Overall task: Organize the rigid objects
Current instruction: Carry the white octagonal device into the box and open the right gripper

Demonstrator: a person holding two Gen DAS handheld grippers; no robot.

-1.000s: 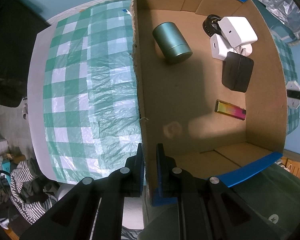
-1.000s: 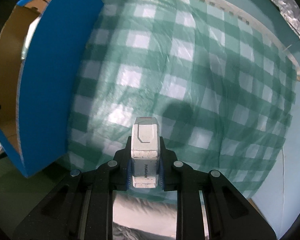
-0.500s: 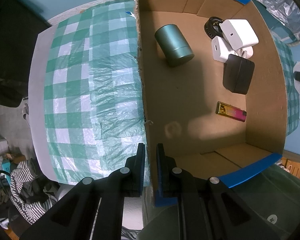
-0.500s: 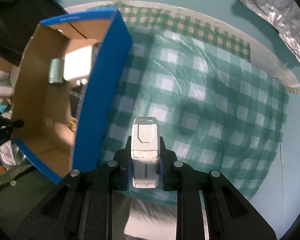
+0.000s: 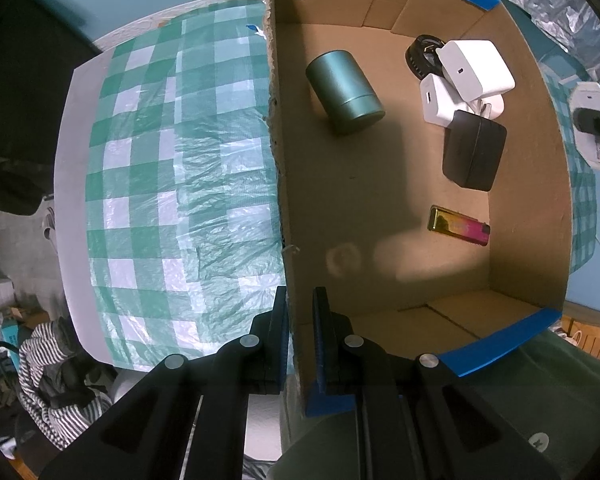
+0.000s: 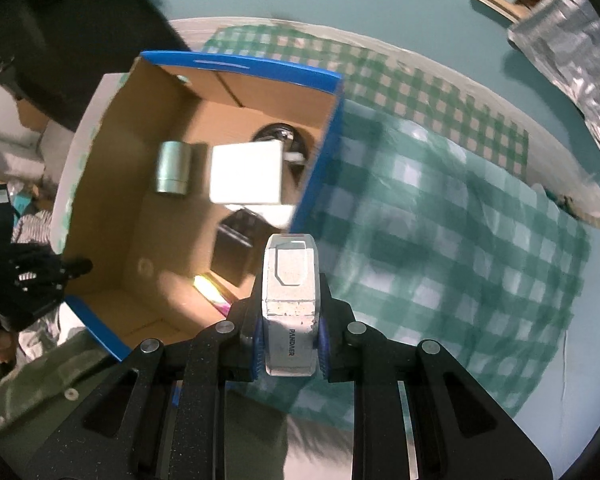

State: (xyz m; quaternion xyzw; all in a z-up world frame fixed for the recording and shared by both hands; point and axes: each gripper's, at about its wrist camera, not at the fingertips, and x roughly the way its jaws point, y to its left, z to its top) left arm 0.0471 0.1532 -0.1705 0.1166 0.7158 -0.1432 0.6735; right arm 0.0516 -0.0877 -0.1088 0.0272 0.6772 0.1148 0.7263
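A cardboard box (image 5: 528, 184) with blue outer walls stands on a green checked cloth. My left gripper (image 5: 300, 320) is shut on the box's near left wall. Inside lie a green tin (image 5: 344, 92), white chargers (image 5: 472, 68), a black round object (image 5: 418, 54), a black case (image 5: 474, 154) and a gold-pink lighter (image 5: 458, 226). My right gripper (image 6: 290, 320) is shut on a white PANDAER device (image 6: 290, 280), held high above the cloth beside the box's right wall (image 6: 320, 152). It shows at the left wrist view's right edge (image 5: 594, 128).
The checked cloth (image 5: 172, 184) covers a table with its edge at the left. Striped clothes (image 5: 48, 376) lie on the floor below. Silver foil (image 6: 572, 60) lies at the far right. A dark object (image 6: 52, 32) stands behind the box.
My right gripper has risen and swung left with the white device, bringing the box's inside into its view. The left gripper keeps its hold on the box wall.
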